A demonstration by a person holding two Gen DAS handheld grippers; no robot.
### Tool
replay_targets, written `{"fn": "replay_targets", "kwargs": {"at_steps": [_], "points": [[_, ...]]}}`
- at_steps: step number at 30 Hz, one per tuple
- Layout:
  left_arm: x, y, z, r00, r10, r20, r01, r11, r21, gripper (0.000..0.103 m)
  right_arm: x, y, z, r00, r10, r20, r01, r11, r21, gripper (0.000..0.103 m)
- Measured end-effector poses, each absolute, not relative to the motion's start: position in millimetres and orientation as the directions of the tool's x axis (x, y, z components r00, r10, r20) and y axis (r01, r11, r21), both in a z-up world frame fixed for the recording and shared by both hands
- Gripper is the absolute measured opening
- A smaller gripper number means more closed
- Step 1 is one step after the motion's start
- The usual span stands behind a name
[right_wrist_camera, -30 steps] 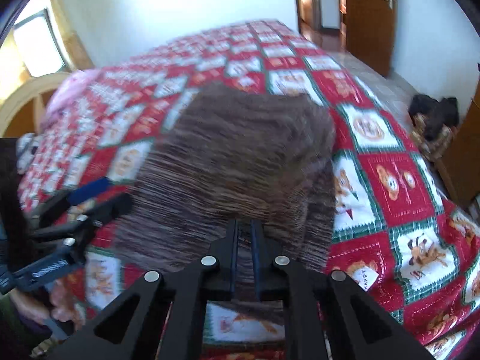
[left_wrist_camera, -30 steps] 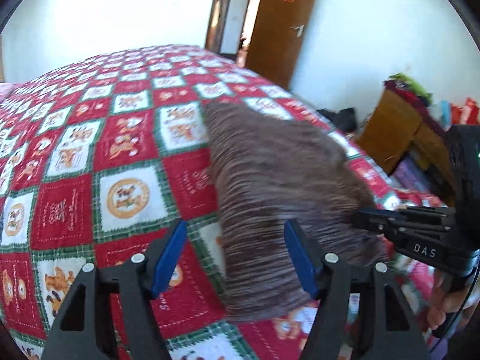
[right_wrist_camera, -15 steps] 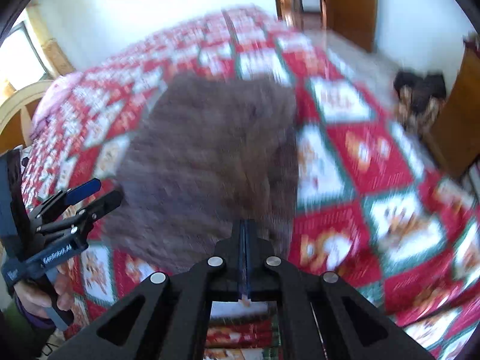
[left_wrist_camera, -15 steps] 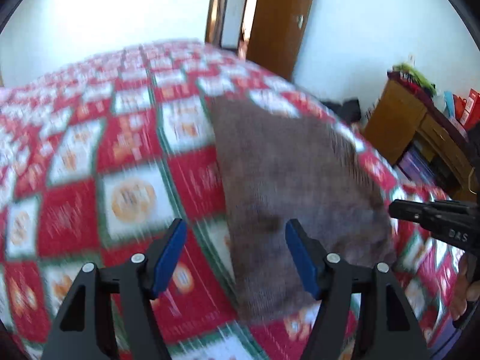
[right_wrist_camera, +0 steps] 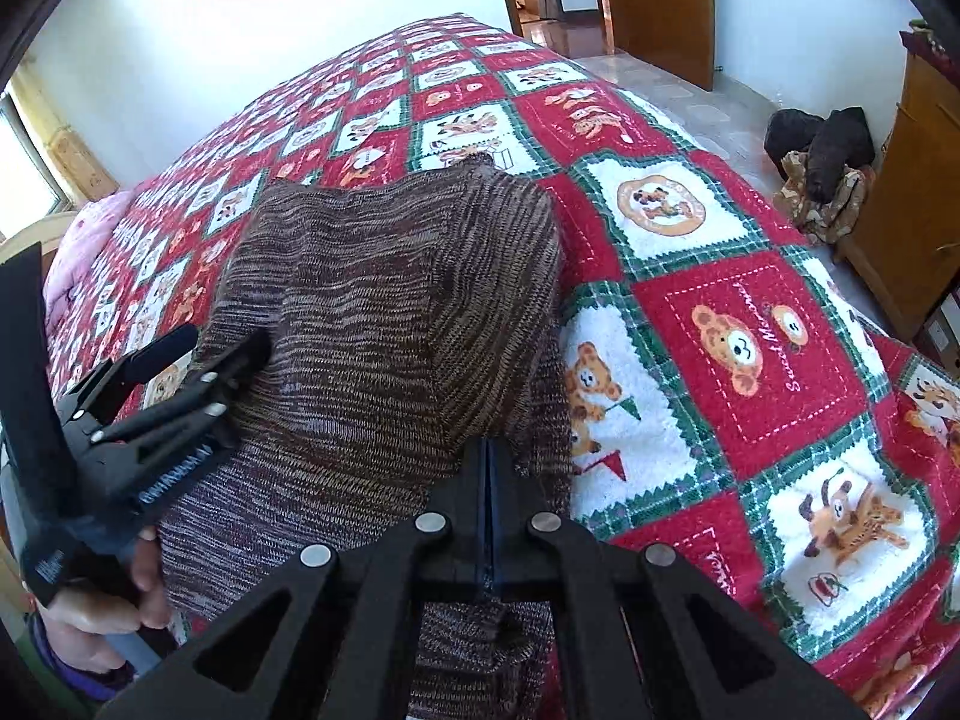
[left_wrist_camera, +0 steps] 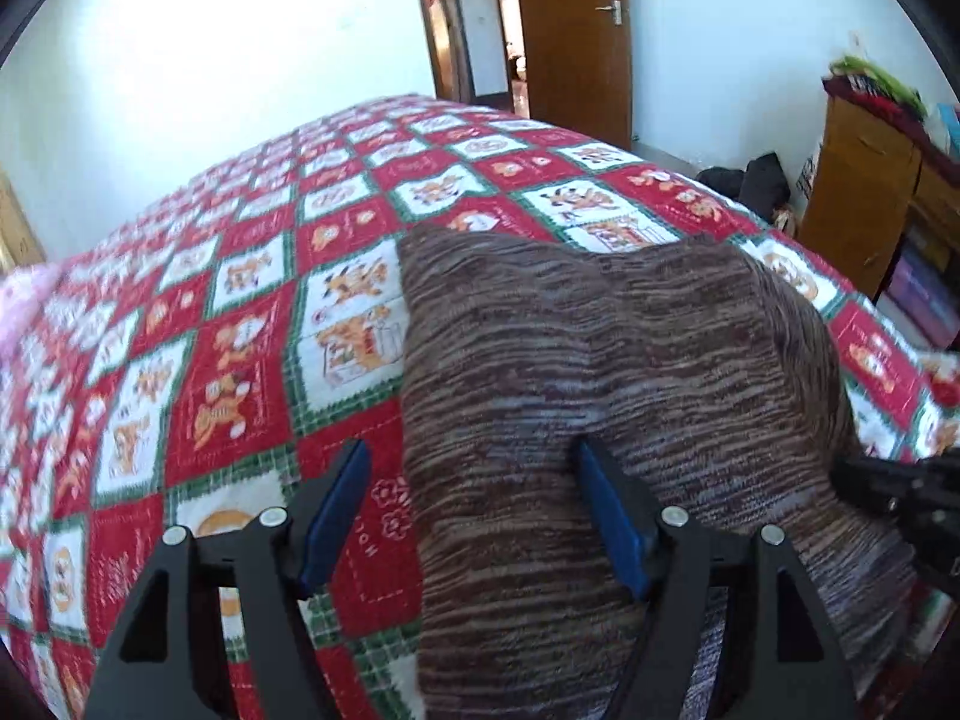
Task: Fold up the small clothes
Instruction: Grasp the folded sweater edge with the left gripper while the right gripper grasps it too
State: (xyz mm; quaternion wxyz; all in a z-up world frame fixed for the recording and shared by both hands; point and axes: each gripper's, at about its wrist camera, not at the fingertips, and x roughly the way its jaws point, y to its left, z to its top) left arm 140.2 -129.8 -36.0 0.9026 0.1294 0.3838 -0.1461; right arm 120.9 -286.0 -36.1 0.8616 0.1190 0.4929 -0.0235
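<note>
Brown striped knit garment (left_wrist_camera: 600, 372) lies on the bed's red patchwork quilt (left_wrist_camera: 240, 324), the left gripper (left_wrist_camera: 474, 516) with fingers wide apart over its left edge and gripping nothing, the right gripper (right_wrist_camera: 489, 480) pressed fully together at its near edge, cloth caught or not I cannot tell.

The brown striped knitted garment (left_wrist_camera: 600, 372) lies on the red, white and green patchwork bedspread (left_wrist_camera: 252, 324), near its front edge. In the left wrist view, the left gripper (left_wrist_camera: 471, 510) stands over the garment's left edge, one finger above the bedspread, the other above the knit. The right gripper (right_wrist_camera: 487, 480) is at the garment's near right edge. Behind the bed stands a brown wooden door (left_wrist_camera: 576, 30). A wooden cabinet (right_wrist_camera: 906, 192) stands right of the bed, with a dark bundle of cloth (right_wrist_camera: 822, 150) on the floor before it.
</note>
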Motion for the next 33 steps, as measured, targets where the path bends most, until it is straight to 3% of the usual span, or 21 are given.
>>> {"fn": "replay_targets", "kwargs": {"at_steps": [18, 21, 25, 27, 29, 31, 33], "points": [[136.7, -134.1, -36.2, 0.667, -0.144, -0.731, 0.35, 0.926, 0.137, 0.075, 113.4, -290.4, -41.1, 0.585, 0.105, -0.804, 0.184, 0.949, 0.258, 0.0], [133.5, -126.9, -30.3, 0.644, -0.181, -0.743, 0.353, 0.932, 0.078, 0.074, 110.2, -288.0, -38.0, 0.596, 0.092, -0.798, 0.184, 0.951, 0.248, 0.0], [130.6, -101.7, -16.9, 0.59, -0.316, -0.743, 0.377, 0.922, -0.094, 0.074, 87.2, -295.8, -22.8, 0.651, 0.094, -0.753, 0.223, 0.925, 0.308, 0.005], [133.8, -92.1, -11.4, 0.583, -0.364, -0.726, 0.375, 0.914, -0.157, 0.074, 80.2, -303.6, -15.6, 0.673, 0.091, -0.734, 0.248, 0.907, 0.34, 0.019], [141.7, -90.7, -10.2, 0.565, -0.393, -0.725, 0.379, 0.905, -0.195, 0.074, 79.7, -309.0, -8.3, 0.693, 0.106, -0.713, 0.246, 0.895, 0.373, 0.061], [149.9, -94.5, -13.8, 0.547, -0.401, -0.735, 0.378, 0.902, -0.21, 0.074, 86.4, -310.5, -2.4, 0.701, 0.094, -0.707, 0.253, 0.894, 0.37, 0.07], [156.8, -99.0, -22.1, 0.521, -0.416, -0.745, 0.372, 0.897, -0.239, 0.074, 99.4, -308.8, -5.0, 0.67, 0.082, -0.738, 0.261, 0.904, 0.338, 0.07]]}}
